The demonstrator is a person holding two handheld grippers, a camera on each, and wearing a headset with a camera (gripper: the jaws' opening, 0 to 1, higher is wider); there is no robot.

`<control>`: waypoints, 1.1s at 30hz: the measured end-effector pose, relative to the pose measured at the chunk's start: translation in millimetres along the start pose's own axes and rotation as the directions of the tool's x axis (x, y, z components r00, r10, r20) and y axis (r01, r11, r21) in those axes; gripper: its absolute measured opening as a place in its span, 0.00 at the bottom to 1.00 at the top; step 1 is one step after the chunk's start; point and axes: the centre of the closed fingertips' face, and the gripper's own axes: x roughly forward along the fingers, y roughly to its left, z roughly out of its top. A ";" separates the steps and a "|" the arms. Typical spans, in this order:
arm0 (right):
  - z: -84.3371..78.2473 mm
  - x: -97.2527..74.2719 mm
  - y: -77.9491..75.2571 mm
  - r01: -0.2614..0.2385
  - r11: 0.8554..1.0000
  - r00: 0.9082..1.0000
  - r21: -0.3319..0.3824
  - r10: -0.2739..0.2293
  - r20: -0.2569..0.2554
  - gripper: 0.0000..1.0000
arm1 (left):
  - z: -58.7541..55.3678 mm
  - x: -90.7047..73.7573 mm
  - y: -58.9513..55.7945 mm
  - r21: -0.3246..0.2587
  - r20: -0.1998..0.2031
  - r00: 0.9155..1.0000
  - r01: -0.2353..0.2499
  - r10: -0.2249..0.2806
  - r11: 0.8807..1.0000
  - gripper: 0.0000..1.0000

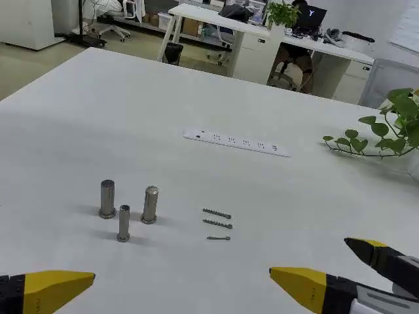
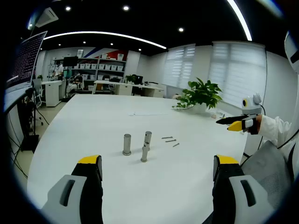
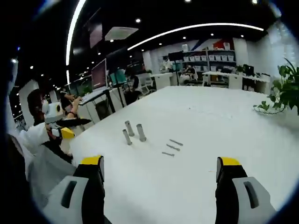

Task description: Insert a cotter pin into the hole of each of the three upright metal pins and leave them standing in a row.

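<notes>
Step in hand was the approach, with no cotter fitted. The left gripper (image 2: pixel 158 164) and right gripper (image 3: pixel 159 164) had jaws apart and empty. Three pins (image 1: pixel 124 223) stood clustered on the table (image 1: pixel 196 91), and three cotters (image 1: pixel 217 224) lay nearby. The next move likely required pinching one cotter.

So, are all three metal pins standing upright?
Upright. The left pin, front pin and right pin each stand on their wider bases on the table, none tipped.
</notes>
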 end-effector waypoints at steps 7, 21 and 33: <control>-5.5 0.7 4.0 -0.008 1.000 1.000 -0.005 0.008 -0.021 0.98 | -4.2 0.6 2.5 0.009 -0.024 1.000 -0.004 0.004 1.000 0.99; -9.0 -8.6 -0.3 0.041 0.999 0.999 0.017 -0.041 0.008 0.98 | -2.1 -0.7 -11.3 -0.009 -0.001 0.998 0.058 -0.058 0.998 0.98; -11.9 -22.7 -0.2 0.095 0.995 0.994 0.031 -0.097 0.044 0.98 | -4.0 7.5 -16.0 0.027 -0.031 0.994 0.102 -0.101 0.994 0.98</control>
